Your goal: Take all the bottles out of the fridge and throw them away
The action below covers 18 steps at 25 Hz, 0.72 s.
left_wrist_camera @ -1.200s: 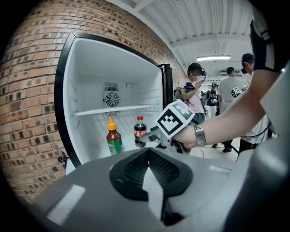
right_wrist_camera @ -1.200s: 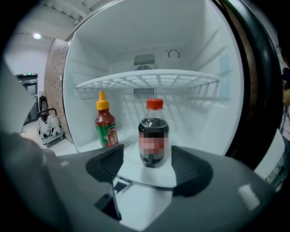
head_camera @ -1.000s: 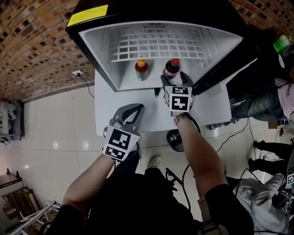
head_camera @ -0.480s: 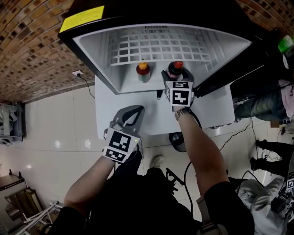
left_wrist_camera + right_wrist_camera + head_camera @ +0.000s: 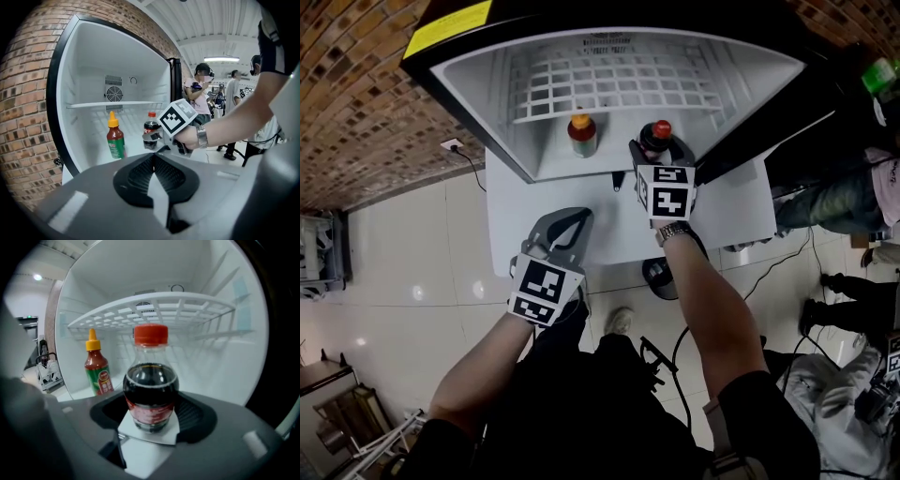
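Open black-cased fridge (image 5: 441,58) with a smooth white moulded liner, set at the far edge of a white surface (image 5: 731,220). A white wire shelf (image 5: 609,89) of square grid is fitted across the upper part of the cavity; nothing is carried on it. Two bottles are contained, both upright on the fridge floor beneath the shelf and near its front edge.

Toward the right wall, a cola bottle (image 5: 654,139) is shown: clear plastic, rounded shoulders, ribbed red cap, red label band, filled with dark liquid to the base of the neck. To its left and clearly apart from it, a sauce bottle (image 5: 582,134) is shown: slim, with a tapered yellow-orange nozzle cap, red contents and a green label.

The right claw (image 5: 658,150) is reached in over the front edge of the fridge floor, and the cola bottle is enclosed between its jaws. The jaws have just been closing, yet they stand wide; dark ribbed pad faces are seen on either side of the bottle and are not seen to press on it, so the claw is read as released. The bottle rests on the fridge floor.

The left claw (image 5: 577,217) is held over the surface near its near edge, left of centre. Its grey jaws are clenched, ribbed pads meeting along one line, with nothing between them.
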Available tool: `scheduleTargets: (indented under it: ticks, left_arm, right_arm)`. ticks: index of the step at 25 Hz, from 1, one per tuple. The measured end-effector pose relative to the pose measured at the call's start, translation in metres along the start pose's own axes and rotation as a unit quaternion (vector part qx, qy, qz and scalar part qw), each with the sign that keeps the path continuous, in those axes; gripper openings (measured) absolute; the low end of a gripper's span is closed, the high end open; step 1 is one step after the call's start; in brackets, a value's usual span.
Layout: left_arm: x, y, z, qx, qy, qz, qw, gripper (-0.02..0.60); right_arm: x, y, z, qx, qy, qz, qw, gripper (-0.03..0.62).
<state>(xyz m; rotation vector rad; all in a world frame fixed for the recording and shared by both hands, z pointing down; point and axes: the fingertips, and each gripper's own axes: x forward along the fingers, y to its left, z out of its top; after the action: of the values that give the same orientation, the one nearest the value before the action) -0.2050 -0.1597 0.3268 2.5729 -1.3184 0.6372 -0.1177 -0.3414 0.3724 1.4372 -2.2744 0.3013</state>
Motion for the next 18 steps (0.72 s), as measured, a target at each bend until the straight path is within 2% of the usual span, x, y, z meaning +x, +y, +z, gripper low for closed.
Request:
scheduleTargets:
  ticks: [9, 18]
  left_arm:
    - [0.006, -0.047, 0.013, 0.013, -0.009, -0.024, 0.9996, 0.003]
    - [0.010, -0.109, 0.015, 0.023, -0.008, -0.043, 0.9988, 0.003]
  right_arm:
    - [-0.073, -0.004, -0.012, 0.012, -0.019, 0.012, 1.000, 0.305]
    - [-0.161, -0.017, -0.055, 0.015, -0.011, 0.017, 1.000, 0.305]
